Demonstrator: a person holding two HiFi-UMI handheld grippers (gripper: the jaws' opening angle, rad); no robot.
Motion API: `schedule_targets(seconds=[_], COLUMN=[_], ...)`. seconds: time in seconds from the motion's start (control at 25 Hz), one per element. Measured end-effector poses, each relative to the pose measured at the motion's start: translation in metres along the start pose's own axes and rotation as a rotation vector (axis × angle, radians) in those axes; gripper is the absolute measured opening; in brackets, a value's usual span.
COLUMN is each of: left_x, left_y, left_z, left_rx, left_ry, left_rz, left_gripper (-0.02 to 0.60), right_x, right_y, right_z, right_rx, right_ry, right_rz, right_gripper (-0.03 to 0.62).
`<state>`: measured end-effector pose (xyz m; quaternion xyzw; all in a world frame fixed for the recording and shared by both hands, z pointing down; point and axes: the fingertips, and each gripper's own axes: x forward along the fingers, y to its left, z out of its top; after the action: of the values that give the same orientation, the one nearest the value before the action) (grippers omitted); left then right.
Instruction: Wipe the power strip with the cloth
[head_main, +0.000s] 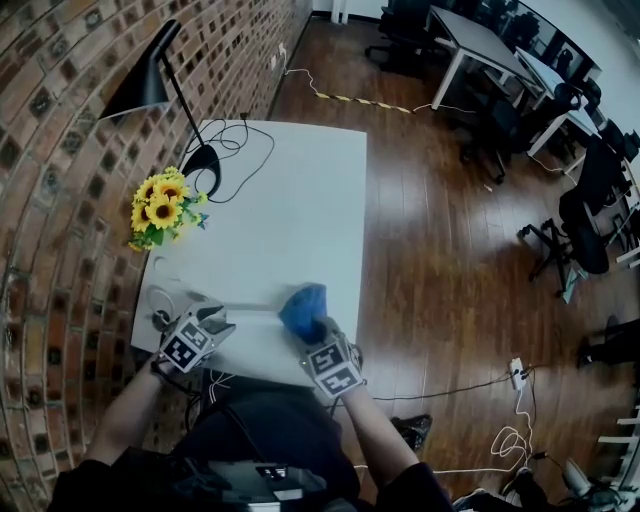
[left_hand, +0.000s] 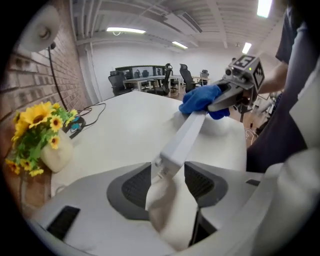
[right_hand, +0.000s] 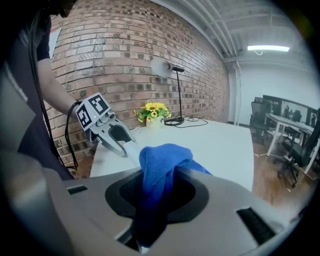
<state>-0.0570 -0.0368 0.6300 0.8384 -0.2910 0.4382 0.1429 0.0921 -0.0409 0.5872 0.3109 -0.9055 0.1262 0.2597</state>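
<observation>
Both grippers sit just below me in the head view, at the near edge of the white table. The left gripper is on the left. The right gripper is on the right, with the blue cloth bunched at its tip. Between them the power strip shows only as a thin pale bar, nearly lost against the white top. I can't make out its sockets from here. Farther back, the sunflowers and the black lamp stand on the brick wall side.

Looking along the left gripper, I see my jaws standing wide with the near end of the power strip between the pads. A gap shows at the right-hand pad, so they are not pinching it. I cannot tell whether the other pad touches. A pale blurred lump below the strip's end is too soft to identify. The strip runs away across the table to the cloth, which covers its far end and hides the right gripper's tips.

Looking along the right gripper, I see my jaws set narrow and clamped on the cloth. The cloth fills the gap and hides the pads' inner faces. It also blocks most of the power strip. Only a short white piece shows past it, leading to the left gripper.
</observation>
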Motion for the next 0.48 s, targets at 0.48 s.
schedule_targets(seconds=[0.48], left_x=[-0.013], left_y=[-0.009], left_z=[0.060], left_rx=[0.163], left_ry=[-0.019], left_rz=[-0.107], left_gripper=[0.229], right_x=[0.000], right_y=[0.002], right_z=[0.001], right_rx=[-0.035], right_ry=[-0.022], right_rz=[0.001], right_gripper=[0.087])
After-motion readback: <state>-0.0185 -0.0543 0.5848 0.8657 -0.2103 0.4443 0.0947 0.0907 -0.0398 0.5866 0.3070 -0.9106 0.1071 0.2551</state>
